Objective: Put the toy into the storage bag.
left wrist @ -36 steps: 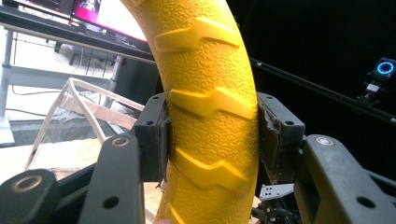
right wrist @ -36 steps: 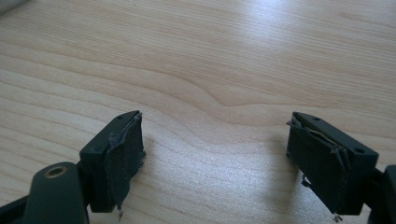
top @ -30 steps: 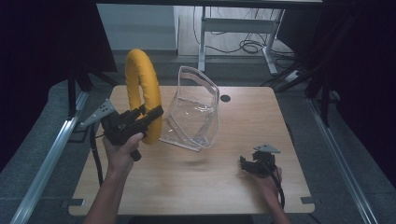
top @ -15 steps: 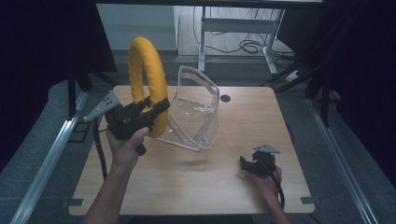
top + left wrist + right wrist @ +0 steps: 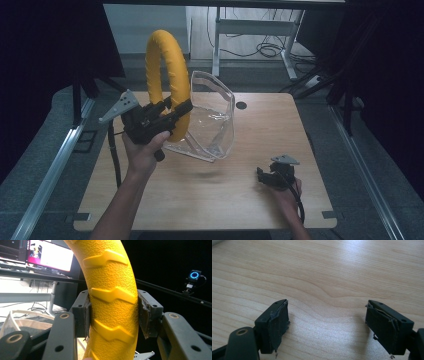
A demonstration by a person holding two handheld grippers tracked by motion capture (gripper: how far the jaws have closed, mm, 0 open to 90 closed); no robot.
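— What's the room like?
— I see a pale wooden table in a dark room, a clear container at its middle.
— Jaws?
— My left gripper clamps the yellow ring, raised left of the container. My right gripper rests near-right, jaws wide apart, holding nothing.

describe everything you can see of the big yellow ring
The big yellow ring is a thick hoop that looks like rubbery foam, with a pebbled skin and raised zigzag ridges along its outer face. It stands upright on edge, lifted off the wooden table, its top well above the clear plastic container just beside it. The left gripper is shut on its lower part, one pad pressed to each side. Whether the ring touches the container cannot be told.
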